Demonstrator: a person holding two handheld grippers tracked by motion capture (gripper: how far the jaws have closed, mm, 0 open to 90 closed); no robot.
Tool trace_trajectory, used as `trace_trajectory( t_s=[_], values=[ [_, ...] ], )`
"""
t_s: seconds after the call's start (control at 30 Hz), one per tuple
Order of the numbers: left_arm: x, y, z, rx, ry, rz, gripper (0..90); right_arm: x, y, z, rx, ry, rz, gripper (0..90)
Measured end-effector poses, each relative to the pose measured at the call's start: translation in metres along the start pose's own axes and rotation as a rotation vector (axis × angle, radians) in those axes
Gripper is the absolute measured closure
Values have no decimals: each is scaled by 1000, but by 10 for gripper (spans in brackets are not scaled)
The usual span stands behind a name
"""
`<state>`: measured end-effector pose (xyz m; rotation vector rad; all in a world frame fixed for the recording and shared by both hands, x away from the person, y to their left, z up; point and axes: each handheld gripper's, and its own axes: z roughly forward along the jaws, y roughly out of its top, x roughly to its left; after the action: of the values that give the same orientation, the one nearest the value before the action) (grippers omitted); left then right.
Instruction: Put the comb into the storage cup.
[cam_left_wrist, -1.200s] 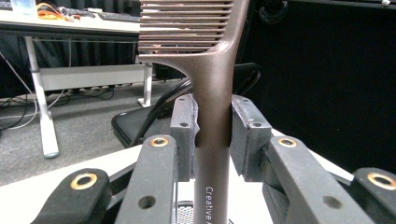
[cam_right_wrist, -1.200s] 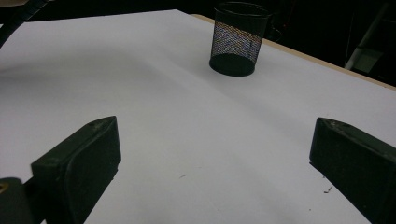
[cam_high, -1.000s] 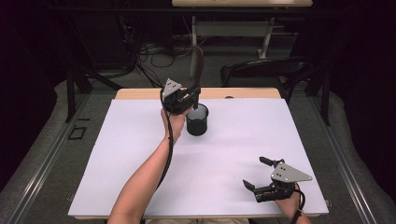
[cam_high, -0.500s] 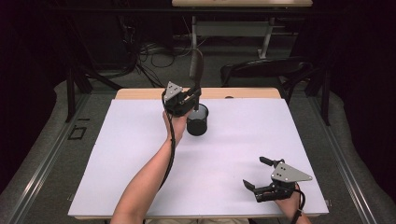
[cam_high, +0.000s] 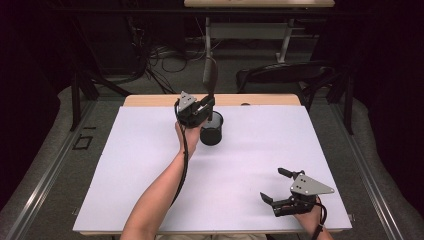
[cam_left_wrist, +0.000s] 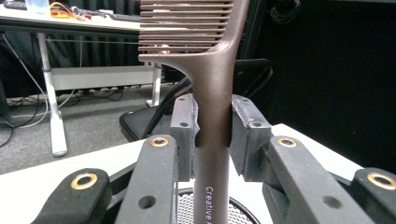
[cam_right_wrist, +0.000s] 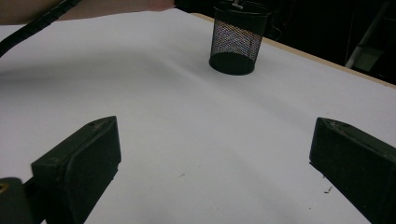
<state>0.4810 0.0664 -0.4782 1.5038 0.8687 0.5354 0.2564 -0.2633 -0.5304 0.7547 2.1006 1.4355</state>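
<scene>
The left tool (cam_high: 200, 111) is clamping the brown comb (cam_left_wrist: 212, 93) by its handle, teeth end upward, at the far middle of the desk (cam_high: 125, 165). In the left gripper view both pads (cam_left_wrist: 183, 126) are pressing the handle from either side, and the rim of the black mesh cup (cam_high: 211, 129) is showing directly beneath the handle's lower end. In the high view the comb (cam_high: 210, 79) is standing nearly upright above the cup, the tool just beside the cup's left rim.

Judged risks:
- The handle is smooth and round and the pads are gripping only a short stretch of it; the comb is likely free to swivel or slide in the grip if the wrist tips.
- The cup is light and nothing is bracing it. A handle end catching the rim, or the tool body nudging the wall, could tip it or push it toward the far desk edge.
- The comb looks taller than the cup, so once let go its heavy toothed end could lean and topple the cup.

The right tool (cam_high: 280, 186) is resting at the near right of the desk, jaws wide apart and empty, well apart from the cup (cam_right_wrist: 237, 41); it is giving no support there.
</scene>
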Motion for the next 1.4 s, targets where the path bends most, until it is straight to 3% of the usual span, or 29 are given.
trace_trajectory(
  t_s=[0.83,1.4],
  values=[
    [2,-15,0,30,-10,-10,727,0,0,-1,2,-1,-1,15],
    [0,-18,0,41,-14,7,728,0,0,0,0,-1,-1,16]
  ],
)
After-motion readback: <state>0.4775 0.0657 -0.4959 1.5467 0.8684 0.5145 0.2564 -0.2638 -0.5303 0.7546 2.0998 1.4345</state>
